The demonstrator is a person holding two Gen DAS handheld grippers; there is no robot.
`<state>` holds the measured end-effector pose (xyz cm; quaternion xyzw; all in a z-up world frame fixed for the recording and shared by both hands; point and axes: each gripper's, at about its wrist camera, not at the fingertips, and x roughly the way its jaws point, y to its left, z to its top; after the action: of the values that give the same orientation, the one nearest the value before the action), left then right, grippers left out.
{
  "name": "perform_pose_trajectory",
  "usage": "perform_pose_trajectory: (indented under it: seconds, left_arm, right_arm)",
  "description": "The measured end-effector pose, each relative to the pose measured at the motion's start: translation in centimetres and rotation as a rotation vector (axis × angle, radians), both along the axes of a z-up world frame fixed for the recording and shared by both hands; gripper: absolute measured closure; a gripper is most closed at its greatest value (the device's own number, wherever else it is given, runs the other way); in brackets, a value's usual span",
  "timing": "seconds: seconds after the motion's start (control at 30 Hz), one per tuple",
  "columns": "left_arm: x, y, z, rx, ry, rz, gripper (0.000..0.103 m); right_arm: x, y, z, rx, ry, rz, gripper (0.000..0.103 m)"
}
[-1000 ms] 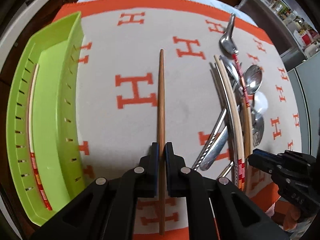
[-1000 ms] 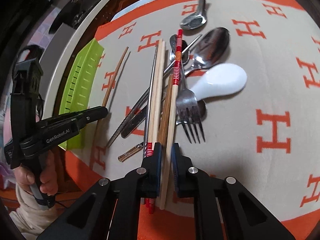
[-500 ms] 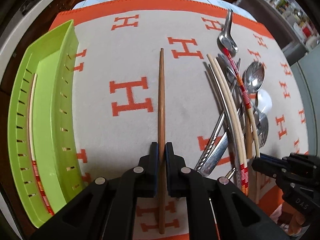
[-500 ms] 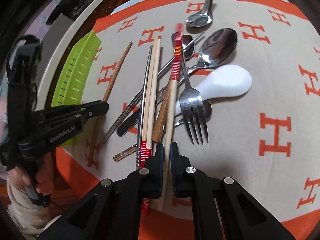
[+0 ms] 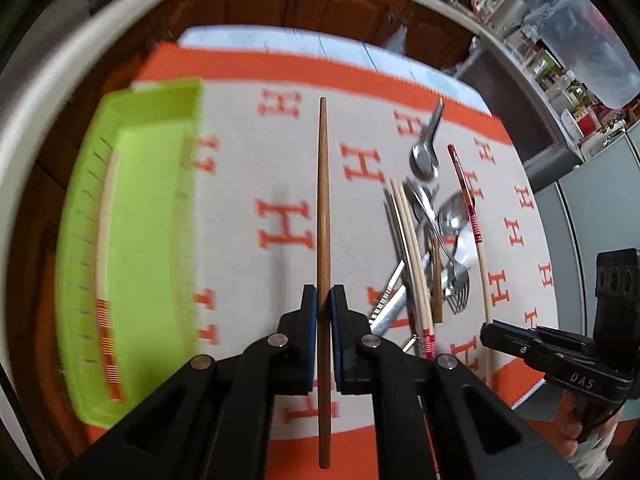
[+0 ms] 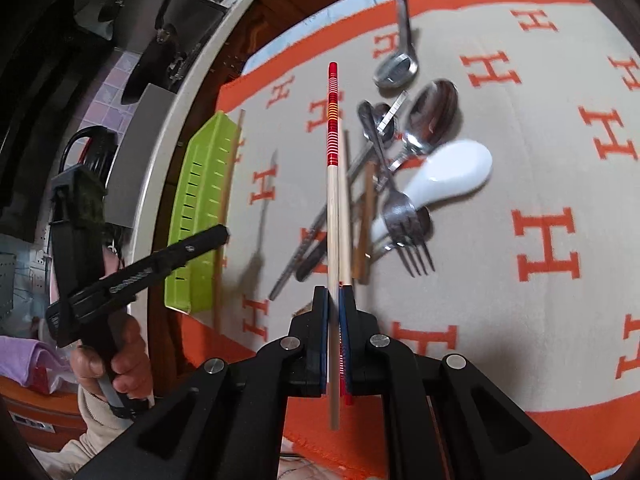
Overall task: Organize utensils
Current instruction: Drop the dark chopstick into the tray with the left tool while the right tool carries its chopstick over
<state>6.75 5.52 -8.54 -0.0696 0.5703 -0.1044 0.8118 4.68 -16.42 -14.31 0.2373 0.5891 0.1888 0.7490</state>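
My left gripper (image 5: pixel 324 300) is shut on a brown wooden chopstick (image 5: pixel 323 208) and holds it above the cloth, right of the green tray (image 5: pixel 132 240). One pale chopstick with a red end (image 5: pixel 105 264) lies in the tray. My right gripper (image 6: pixel 334 300) is shut on a pale chopstick with a red banded end (image 6: pixel 332 184) and holds it above the utensil pile (image 6: pixel 384 200). The pile has more chopsticks, a fork (image 6: pixel 408 236), metal spoons and a white spoon (image 6: pixel 448 172). The left gripper also shows in the right wrist view (image 6: pixel 224 234).
An orange-bordered cloth with H marks (image 6: pixel 540 240) covers the table. The table's rim (image 6: pixel 172 128) runs along the left beyond the tray. The right gripper shows at lower right in the left wrist view (image 5: pixel 486 330). A lone spoon (image 6: pixel 398 68) lies far off.
Both grippers have lifted their chopsticks off the cloth. The left one has moved up and toward the tray; the right one has raised the red-ended chopstick out of the pile.
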Motion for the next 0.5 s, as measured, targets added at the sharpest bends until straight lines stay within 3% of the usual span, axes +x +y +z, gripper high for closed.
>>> perform_pose_trajectory:
  seconds: [0.17, 0.37, 0.5]
  left_arm:
    - [-0.9, 5.0, 3.1, 0.115, -0.075, 0.076, 0.099]
    - [-0.4, 11.1, 1.4, 0.24, -0.06, 0.185, 0.099]
    - [1.0, 13.6, 0.0, 0.219, -0.036, 0.219, 0.099]
  right_arm:
    - [0.6, 2.0, 3.6, -0.017, -0.064, 0.052, 0.098]
    - [1.4, 5.9, 6.8, -0.028, -0.12, 0.106, 0.098]
    - [1.6, 8.1, 7.8, -0.032, -0.118, 0.132, 0.098]
